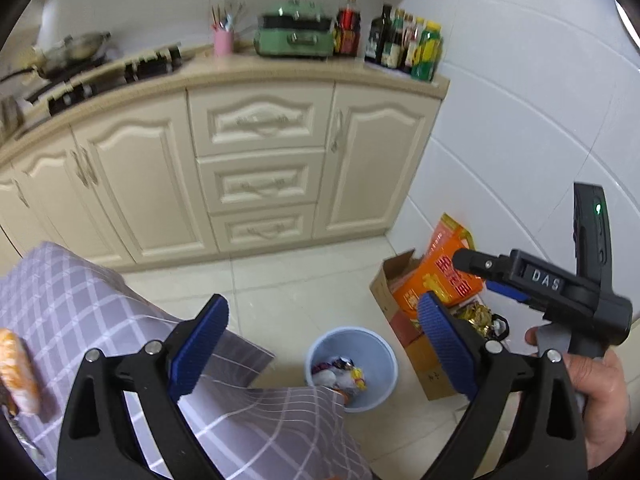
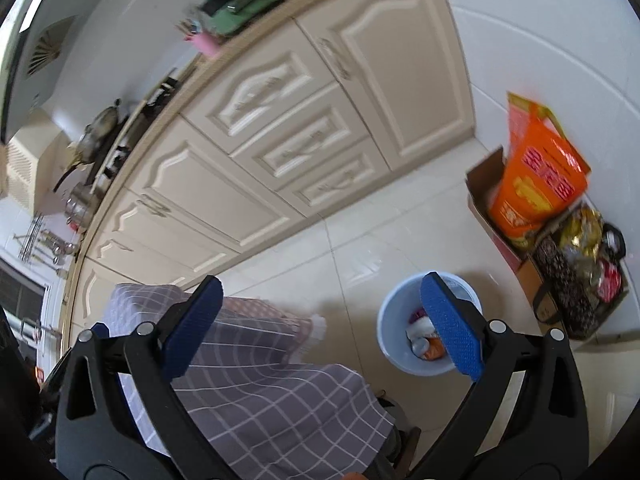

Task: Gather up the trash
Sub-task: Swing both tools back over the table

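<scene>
The cloth hides part of my bin. The food on the left is cut off. The far bottles look blurry.

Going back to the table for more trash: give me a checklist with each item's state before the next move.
1. Left gripper empty, jaws open: ok.
2. Right gripper empty, jaws open: ok.
3. Blue bin upright on the floor beside the table: ok.
4. Dropped wrappers inside the bin: ok.
5. Room left in the bin: ok, wrappers sit low.
6. More trash on the checked tablecloth: cannot tell; only an orange item shows at the edge.
</scene>
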A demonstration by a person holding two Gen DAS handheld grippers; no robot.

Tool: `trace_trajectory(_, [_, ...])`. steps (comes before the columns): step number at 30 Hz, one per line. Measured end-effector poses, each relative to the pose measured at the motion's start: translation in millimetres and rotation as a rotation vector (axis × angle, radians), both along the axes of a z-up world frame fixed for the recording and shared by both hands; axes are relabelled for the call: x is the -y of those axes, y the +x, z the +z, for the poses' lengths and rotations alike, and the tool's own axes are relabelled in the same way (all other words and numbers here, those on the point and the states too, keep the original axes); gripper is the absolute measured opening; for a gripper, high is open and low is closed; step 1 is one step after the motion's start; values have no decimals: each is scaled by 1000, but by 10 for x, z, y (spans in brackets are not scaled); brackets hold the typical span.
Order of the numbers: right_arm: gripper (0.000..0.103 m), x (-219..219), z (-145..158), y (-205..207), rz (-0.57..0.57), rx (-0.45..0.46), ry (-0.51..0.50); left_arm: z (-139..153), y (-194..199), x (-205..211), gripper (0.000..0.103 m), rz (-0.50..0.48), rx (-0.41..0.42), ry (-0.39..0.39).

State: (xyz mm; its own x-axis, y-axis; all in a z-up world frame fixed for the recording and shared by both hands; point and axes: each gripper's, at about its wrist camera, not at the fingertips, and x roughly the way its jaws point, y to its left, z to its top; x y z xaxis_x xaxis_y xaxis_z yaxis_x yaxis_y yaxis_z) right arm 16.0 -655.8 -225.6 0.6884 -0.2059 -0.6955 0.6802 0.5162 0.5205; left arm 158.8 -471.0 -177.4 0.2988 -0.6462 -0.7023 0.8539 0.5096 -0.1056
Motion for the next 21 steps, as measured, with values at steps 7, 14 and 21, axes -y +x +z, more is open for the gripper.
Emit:
trace_trajectory(7, [97,-337,437,250,86,59,-77,405,60,-491,95,65,70,-76])
trace_trajectory(14, [97,-792,764,561,205,107,-133,639,172,-1025,96,154,124,-109])
trace_trajectory(21, [97,-1346,1027,951,357,144,-180,774,344,-1703,96,296,154,-145])
